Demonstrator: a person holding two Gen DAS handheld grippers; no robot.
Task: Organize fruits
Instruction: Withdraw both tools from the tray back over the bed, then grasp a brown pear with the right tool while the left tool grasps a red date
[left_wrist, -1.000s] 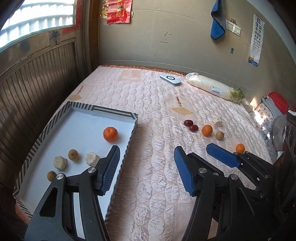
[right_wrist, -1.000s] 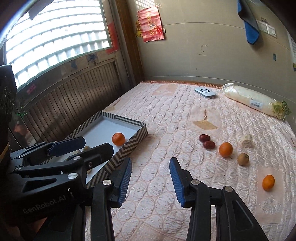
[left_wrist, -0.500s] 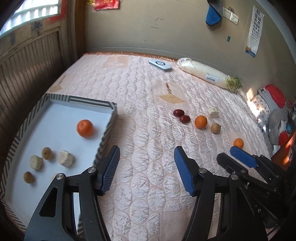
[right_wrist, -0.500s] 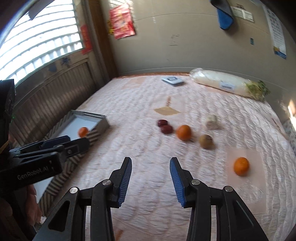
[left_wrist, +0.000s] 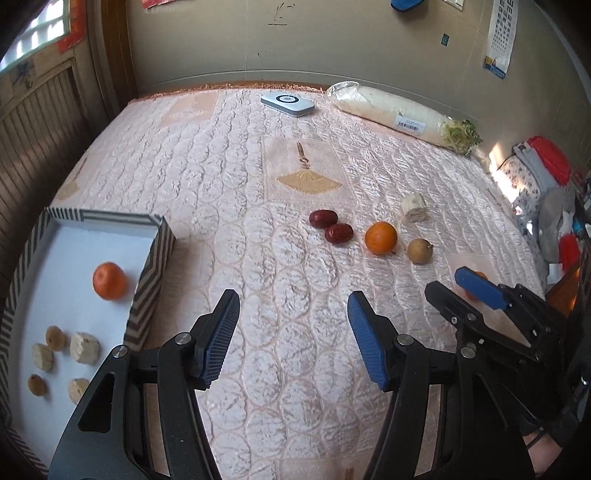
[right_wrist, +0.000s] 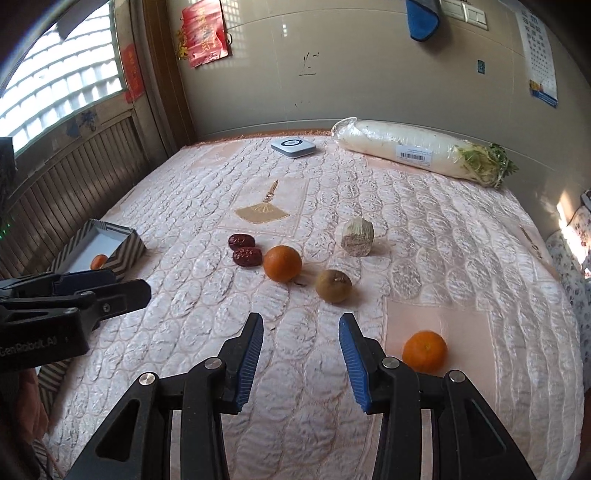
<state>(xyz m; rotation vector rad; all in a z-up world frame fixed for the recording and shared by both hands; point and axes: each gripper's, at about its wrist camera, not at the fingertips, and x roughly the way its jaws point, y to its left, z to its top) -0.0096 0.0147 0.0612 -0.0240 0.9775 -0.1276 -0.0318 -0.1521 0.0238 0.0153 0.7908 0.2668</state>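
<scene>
Both our hand-held grippers, left (left_wrist: 291, 334) and right (right_wrist: 301, 356), hang released over bed (right_wrist: 424, 229), lining up loose fruit for tray (left_wrist: 151, 273).

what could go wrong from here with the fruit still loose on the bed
The round orange tangerine and brown round longan rest on the soft quilted pink bedspread; a nudge from the open right tool might roll them. The two dark red dates touch, so grabbing one may push the other.
</scene>
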